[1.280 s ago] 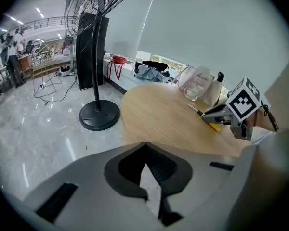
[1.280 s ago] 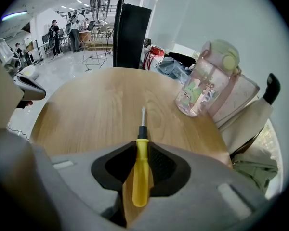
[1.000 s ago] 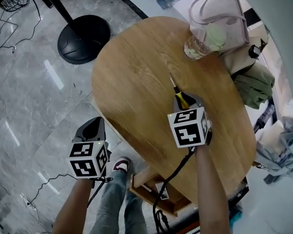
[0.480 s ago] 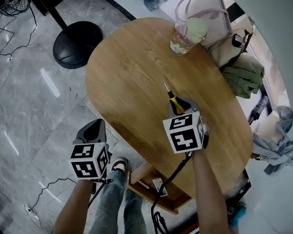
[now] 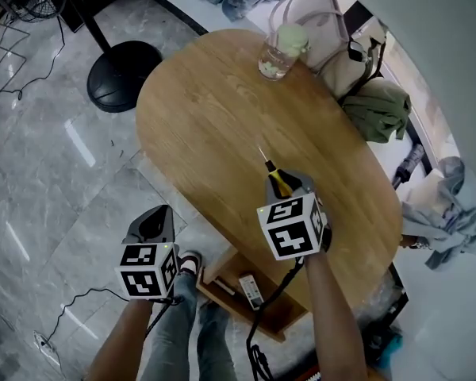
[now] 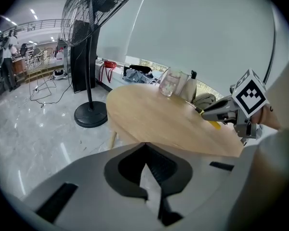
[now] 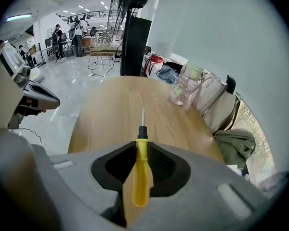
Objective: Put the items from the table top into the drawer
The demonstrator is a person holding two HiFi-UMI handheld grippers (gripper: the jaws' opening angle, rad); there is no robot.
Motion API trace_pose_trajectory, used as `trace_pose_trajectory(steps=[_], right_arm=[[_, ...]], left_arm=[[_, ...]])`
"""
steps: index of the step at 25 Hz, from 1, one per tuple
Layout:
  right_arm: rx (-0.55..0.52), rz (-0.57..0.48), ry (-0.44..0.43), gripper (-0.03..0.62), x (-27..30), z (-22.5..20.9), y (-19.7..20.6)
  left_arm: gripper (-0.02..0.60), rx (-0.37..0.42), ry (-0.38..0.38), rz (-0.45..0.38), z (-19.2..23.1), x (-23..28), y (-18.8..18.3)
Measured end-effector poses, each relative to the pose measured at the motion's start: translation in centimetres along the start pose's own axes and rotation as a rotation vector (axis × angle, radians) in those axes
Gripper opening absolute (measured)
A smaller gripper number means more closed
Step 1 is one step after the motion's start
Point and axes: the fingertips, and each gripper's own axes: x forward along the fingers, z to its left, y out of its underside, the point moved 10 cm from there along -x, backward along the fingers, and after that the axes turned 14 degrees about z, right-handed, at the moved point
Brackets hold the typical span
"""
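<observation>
right gripper (image 7: 141, 147) — jaws clamped on yellow screwdriver (image 7: 139, 184), above table (image 5: 214, 109) | left gripper (image 6: 144, 146) — jaws together, empty, over floor (image 5: 55, 181)

Both angled down, left hand-held gripper (image 5: 153, 213) jaws together, right hand-held gripper (image 5: 289, 179) clamped on screwdriver (image 7: 139, 182)

Surface (image 5: 214, 125) is light wood, matt, grain visible. Floor (image 5: 47, 181) is glossy grey stone-look tile with reflections. Screwdriver (image 7: 138, 177) has a smooth yellow plastic handle and a bare metal shaft; jar (image 5: 276, 54) looks like clear glass; bundle (image 5: 377, 109) is green cloth.
</observation>
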Motion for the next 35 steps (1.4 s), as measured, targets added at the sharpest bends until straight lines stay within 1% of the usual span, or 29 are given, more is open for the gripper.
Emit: trace_pose_trajectory(steps=[7,12,24,29,35], right_arm=[[0.005,0.001,-0.007,0.080,-2.8,1.2,4.5],[0.012,0.000,-0.021,0.080,-4.2,2.1,7.6],[0.026,0.029,-0.067,0.080,-6.5,5.6,14.8],[0.056,0.038,-0.090,0.080,-7.3,6.7,17.1],[0.094,0.053,-0.128,0.080,-7.7,8.0,20.1]], left_arm=[[0.002,0.015,0.029,0.005,-3.8,-1.6,3.8],[0.002,0.033,0.036,0.004,-5.8,-2.6,5.8],[0.002,0.091,0.044,0.037,-8.9,-5.1,10.0],[0.002,0.136,0.053,0.062,-10.0,-5.8,11.3],[0.002,0.157,0.058,0.095,-11.1,-5.7,13.1]])
